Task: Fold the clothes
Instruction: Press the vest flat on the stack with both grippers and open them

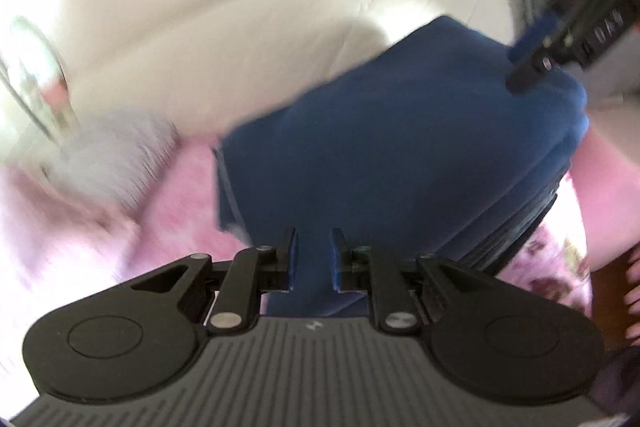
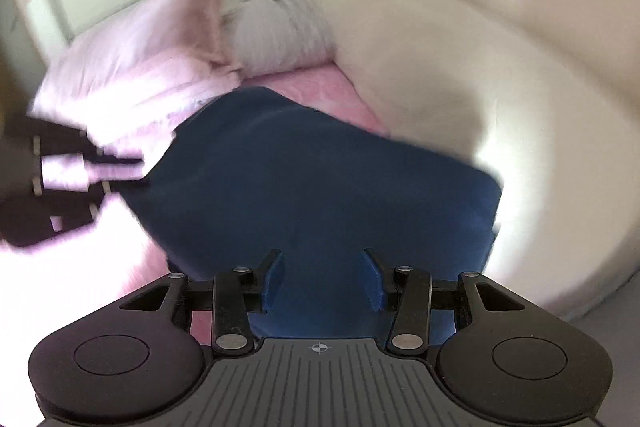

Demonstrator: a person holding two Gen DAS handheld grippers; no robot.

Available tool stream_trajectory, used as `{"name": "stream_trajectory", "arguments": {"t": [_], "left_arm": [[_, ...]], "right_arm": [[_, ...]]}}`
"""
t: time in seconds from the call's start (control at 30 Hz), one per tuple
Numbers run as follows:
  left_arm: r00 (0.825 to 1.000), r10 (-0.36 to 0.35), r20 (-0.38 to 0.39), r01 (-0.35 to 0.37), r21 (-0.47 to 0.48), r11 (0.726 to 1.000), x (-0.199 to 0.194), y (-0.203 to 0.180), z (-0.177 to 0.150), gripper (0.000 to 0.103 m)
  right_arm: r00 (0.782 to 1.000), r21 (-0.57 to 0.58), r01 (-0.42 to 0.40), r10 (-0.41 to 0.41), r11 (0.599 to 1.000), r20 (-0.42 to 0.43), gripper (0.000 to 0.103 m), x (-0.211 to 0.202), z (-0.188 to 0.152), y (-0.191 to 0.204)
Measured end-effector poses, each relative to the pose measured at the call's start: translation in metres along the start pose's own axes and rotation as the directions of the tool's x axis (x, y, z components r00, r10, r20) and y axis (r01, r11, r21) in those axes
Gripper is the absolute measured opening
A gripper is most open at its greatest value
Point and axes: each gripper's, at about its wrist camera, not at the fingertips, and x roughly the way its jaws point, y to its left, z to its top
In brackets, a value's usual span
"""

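Left tongs [image 1: 313,259] apart, low over blue garment [image 1: 400,155]; right tongs [image 2: 324,277] apart, wider, above same cloth on pink sheet [image 2: 320,85]. Blur; no legible writing.

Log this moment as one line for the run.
step: folding | item: blue garment on pink bedsheet | left gripper: open | right gripper: open | frames blurred

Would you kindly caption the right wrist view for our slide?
Open right tongs over a blue garment on a pink bed sheet.

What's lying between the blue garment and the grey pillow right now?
Only a bare strip of pink bedsheet separates the blue garment from the grey pillow, clearest in the right wrist view.
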Motion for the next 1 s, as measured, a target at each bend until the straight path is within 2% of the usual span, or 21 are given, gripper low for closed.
{"name": "stream_trajectory", "arguments": {"t": [0.03,0.1,0.2,0.3,0.43,0.53,0.8,0.87,0.93,1.0], "left_arm": [[0.999,-0.014,-0.029,0.014,-0.016,1.0,0.009,-0.001,-0.001,0.013],[0.999,-0.008,-0.038,0.009,0.004,1.0,0.029,-0.015,-0.013,0.013],[0.999,0.003,-0.04,0.0,0.055,0.998,0.029,-0.026,-0.019,0.013],[0.999,0.016,-0.045,-0.012,0.076,0.997,0.033,-0.036,-0.023,0.012],[0.998,0.03,-0.054,-0.026,0.079,0.997,0.025,-0.037,-0.023,0.01],[0.997,0.036,-0.065,-0.031,0.081,0.996,0.035,-0.039,-0.026,0.009],[0.995,0.043,-0.094,-0.037,0.063,0.997,0.026,-0.034,-0.019,0.008],[0.993,0.051,-0.102,-0.047,0.042,0.998,0.022,-0.032,-0.017,0.01],[0.993,0.052,-0.103,-0.053,-0.001,0.999,0.017,-0.031,-0.015,0.018],[0.993,0.05,-0.103,-0.056,-0.06,0.997,0.011,-0.03,-0.014,0.025]], "right_arm": [[0.999,0.015,0.003,-0.002,1.0,-0.034,0.046,0.006,-0.004,-0.006],[0.997,0.026,-0.013,0.015,1.0,-0.073,0.046,0.012,-0.016,-0.013],[0.994,-0.024,-0.02,0.017,1.0,-0.105,0.046,0.011,-0.028,-0.005],[0.993,-0.09,-0.006,-0.005,0.996,-0.115,0.047,0.012,-0.031,0.007],[0.993,-0.08,-0.021,0.012,0.997,-0.118,0.047,0.013,-0.021,0.004],[0.992,-0.078,-0.036,0.026,0.996,-0.121,0.047,0.021,-0.02,0.0],[0.993,-0.083,-0.056,0.047,0.995,-0.111,0.051,0.0,-0.016,0.0],[0.995,-0.071,-0.049,0.043,0.996,-0.091,0.051,-0.006,-0.016,0.0],[0.998,-0.047,-0.039,0.036,0.998,-0.058,0.053,-0.014,-0.019,0.001],[1.0,-0.013,-0.022,0.022,1.0,-0.019,0.062,-0.022,-0.025,0.005]]}}
